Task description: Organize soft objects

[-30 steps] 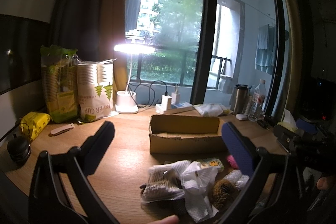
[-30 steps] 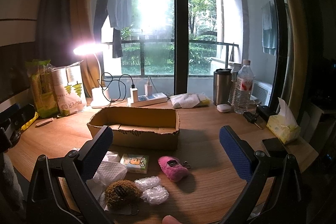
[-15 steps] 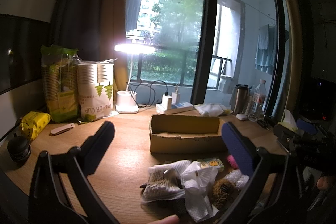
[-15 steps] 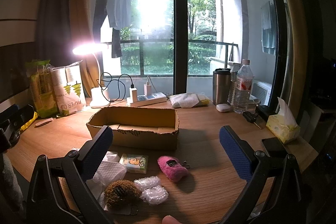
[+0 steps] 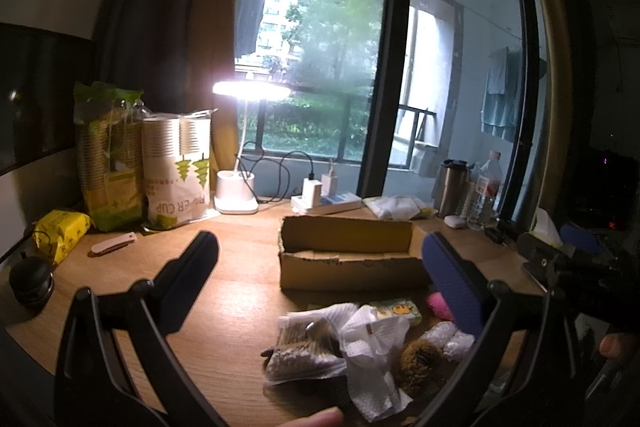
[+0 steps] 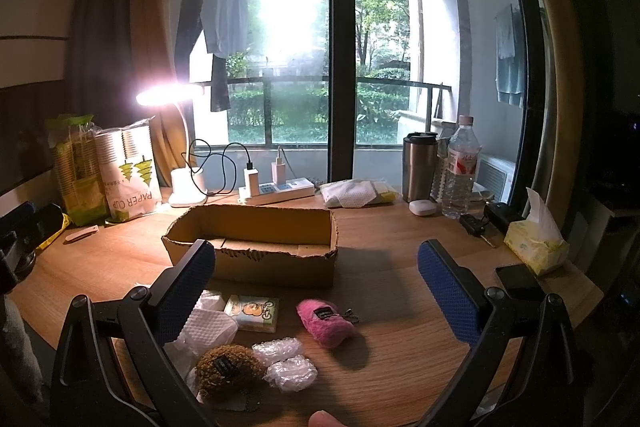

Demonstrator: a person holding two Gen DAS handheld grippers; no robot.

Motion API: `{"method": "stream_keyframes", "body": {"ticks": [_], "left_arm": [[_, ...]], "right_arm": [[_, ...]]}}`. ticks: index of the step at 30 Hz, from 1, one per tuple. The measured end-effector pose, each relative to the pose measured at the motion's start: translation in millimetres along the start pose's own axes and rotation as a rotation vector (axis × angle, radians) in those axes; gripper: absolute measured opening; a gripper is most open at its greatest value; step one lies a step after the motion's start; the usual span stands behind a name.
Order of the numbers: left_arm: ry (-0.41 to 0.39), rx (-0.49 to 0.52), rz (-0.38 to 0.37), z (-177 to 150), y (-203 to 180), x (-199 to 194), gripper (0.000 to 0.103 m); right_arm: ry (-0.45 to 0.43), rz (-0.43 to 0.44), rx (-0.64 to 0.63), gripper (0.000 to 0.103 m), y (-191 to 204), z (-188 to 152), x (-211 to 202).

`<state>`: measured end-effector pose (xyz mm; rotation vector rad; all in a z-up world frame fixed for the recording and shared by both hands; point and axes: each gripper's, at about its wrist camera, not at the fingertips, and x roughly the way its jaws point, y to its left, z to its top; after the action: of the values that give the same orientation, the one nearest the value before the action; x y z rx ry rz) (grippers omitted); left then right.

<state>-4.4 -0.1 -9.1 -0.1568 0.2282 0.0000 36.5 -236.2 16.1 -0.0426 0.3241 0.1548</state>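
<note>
While the lit lamp (image 6: 166, 95) glares against the big window, the wooden desk (image 6: 400, 291) beneath it is crowded. At the far left stand two sleeves of paper cups (image 6: 128, 175), with a yellow packet (image 5: 60, 235) near them. Next comes a power strip (image 6: 278, 190) with chargers plugged in. Mid-desk sits an open cardboard box (image 6: 256, 247), its inside bare as far as I can see. Just in front of the box lie the soft things, close together: white foam sheets (image 6: 210, 327), a small tissue pack (image 6: 252, 313), a brown plush (image 6: 228, 371), two bubble-wrap wads (image 6: 284, 361) and, a little apart to the right, a pink plush (image 6: 326, 321). Further right stand a steel tumbler (image 6: 418, 167), a water bottle (image 6: 460, 167) and a tissue box (image 6: 536, 247) near the desk's edge.

The left gripper (image 5: 320, 283) hangs above the desk left of the pile, fingers spread wide and holding nothing. The right gripper (image 6: 316, 287) hovers level over the soft things, equally spread and empty, a fingertip of the hand (image 6: 326, 419) showing at the bottom edge.
</note>
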Motion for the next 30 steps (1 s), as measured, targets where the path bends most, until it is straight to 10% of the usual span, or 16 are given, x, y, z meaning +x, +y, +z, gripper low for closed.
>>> {"method": "stream_keyframes", "body": {"ticks": [30], "left_arm": [[0.146, 0.065, 0.035, -16, -5, 35, 0.103]], "right_arm": [[0.058, 0.005, -0.002, 0.103, -5, -13, 20]]}}
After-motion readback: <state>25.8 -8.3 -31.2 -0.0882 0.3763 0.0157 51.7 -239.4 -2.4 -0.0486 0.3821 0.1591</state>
